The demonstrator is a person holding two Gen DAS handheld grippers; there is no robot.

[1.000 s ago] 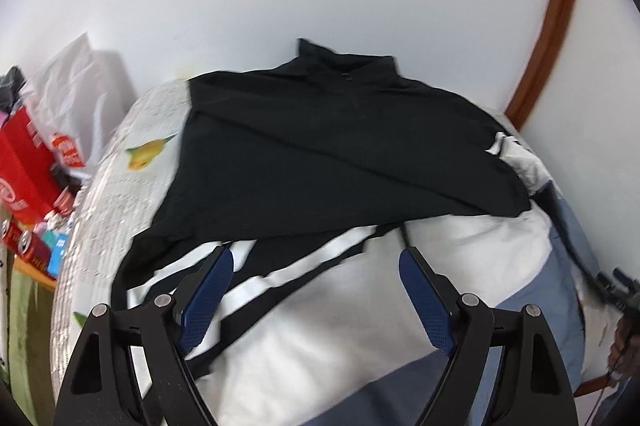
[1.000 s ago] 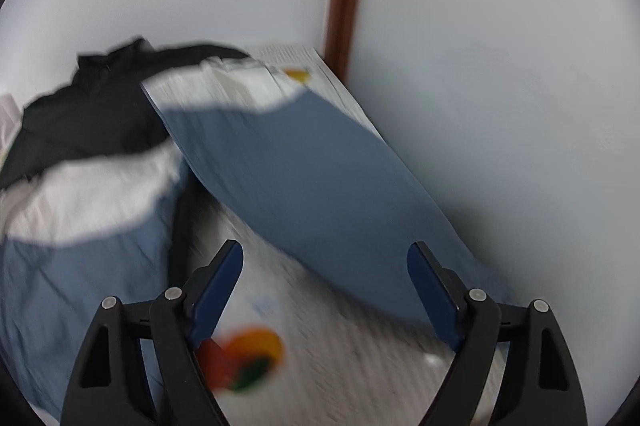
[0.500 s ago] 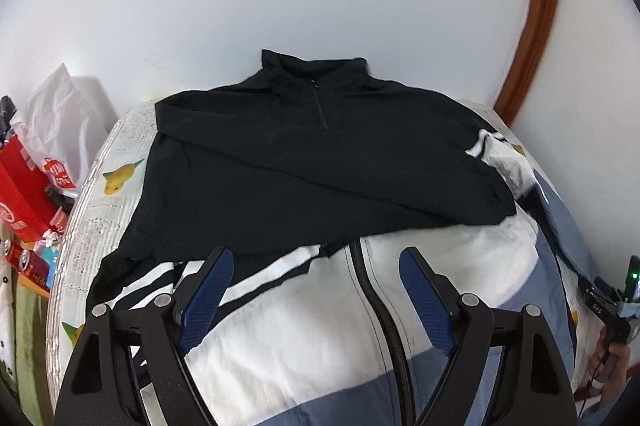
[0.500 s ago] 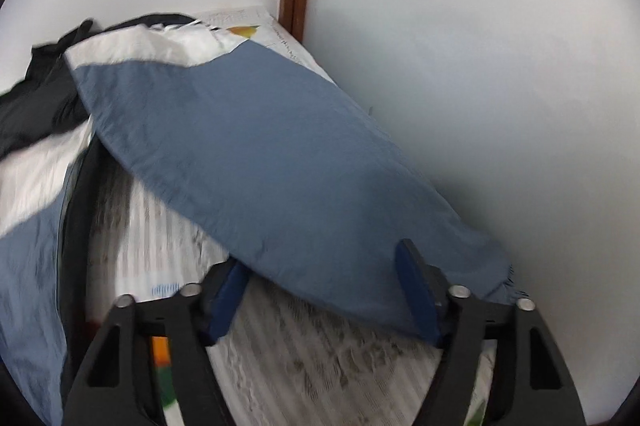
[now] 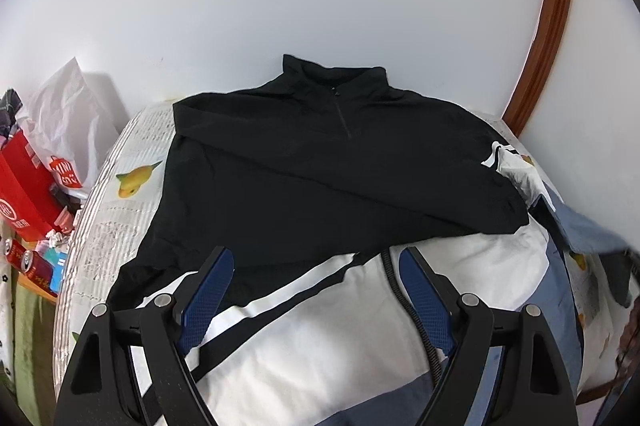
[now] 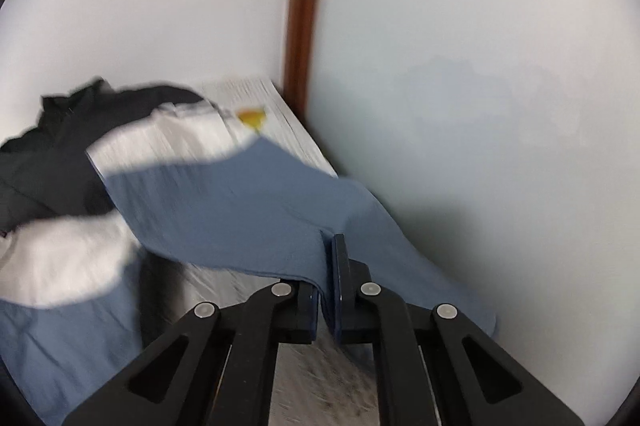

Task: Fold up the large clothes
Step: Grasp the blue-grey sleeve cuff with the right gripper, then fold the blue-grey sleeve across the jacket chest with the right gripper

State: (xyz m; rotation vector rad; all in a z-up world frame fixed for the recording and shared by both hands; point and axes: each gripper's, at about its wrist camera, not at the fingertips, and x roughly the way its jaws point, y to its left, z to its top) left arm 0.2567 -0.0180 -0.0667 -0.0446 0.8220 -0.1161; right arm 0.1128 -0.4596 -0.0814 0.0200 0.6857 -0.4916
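A white, blue and black zip jacket lies spread on the bed, with a black pullover lying flat beyond it against the wall. My left gripper hovers open above the jacket's chest, nothing between its blue pads. In the right wrist view the jacket's blue sleeve stretches from the body toward the wall, and my right gripper is shut on the sleeve, which is lifted off the bed. The black pullover shows blurred at the left.
The bed has a striped cover with fruit prints. White walls and a brown wooden post stand close behind and to the right. A red bag, a white plastic bag and cans sit left of the bed.
My right gripper went from wide open over the bed to shut on the blue sleeve, and has raised it. The left gripper drifted a little and stayed open above the jacket.
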